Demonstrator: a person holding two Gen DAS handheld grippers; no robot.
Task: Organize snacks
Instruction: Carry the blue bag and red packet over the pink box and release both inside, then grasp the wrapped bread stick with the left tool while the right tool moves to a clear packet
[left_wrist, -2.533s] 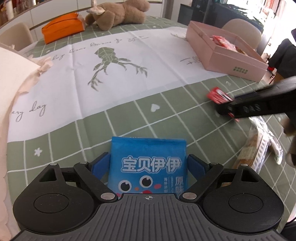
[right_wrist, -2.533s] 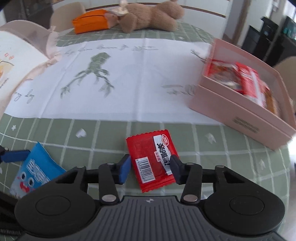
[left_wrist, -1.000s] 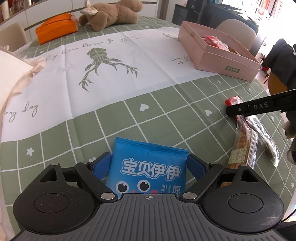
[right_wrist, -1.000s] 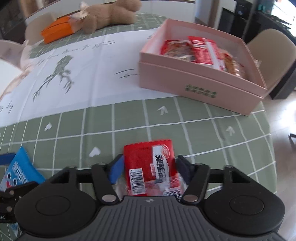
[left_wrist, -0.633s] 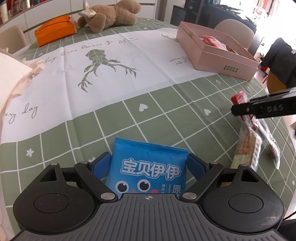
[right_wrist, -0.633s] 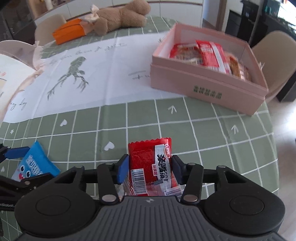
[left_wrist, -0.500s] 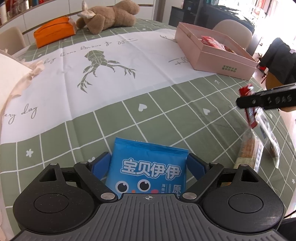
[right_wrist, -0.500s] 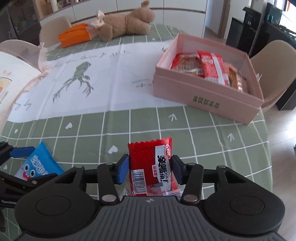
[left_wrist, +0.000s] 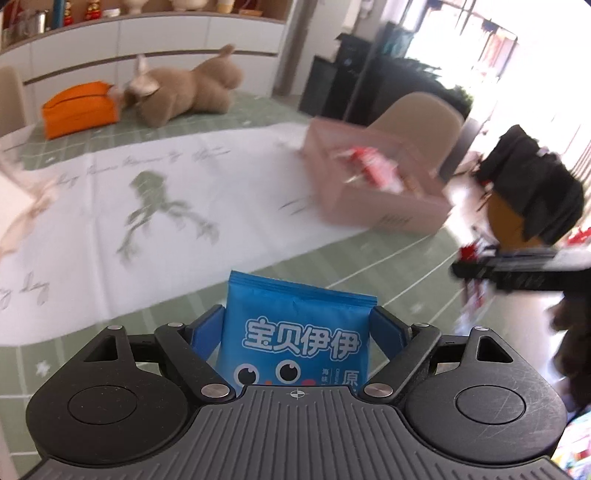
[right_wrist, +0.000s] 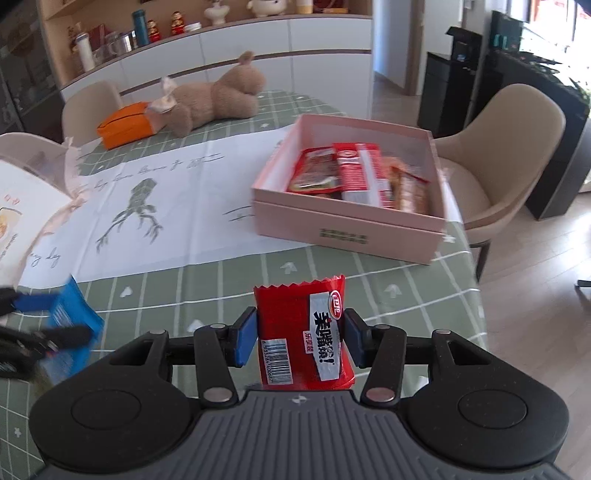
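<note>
Both packets have just lifted off the table: left gripper (left_wrist: 298, 328) jaws grasping the blue packet (left_wrist: 295, 332), right gripper (right_wrist: 301, 338) jaws the red packet (right_wrist: 304, 336), the pink box (right_wrist: 347, 225) next

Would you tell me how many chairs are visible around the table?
3: beige chair behind the pink box, one behind the orange pouch, one at left; others may be hidden.
</note>
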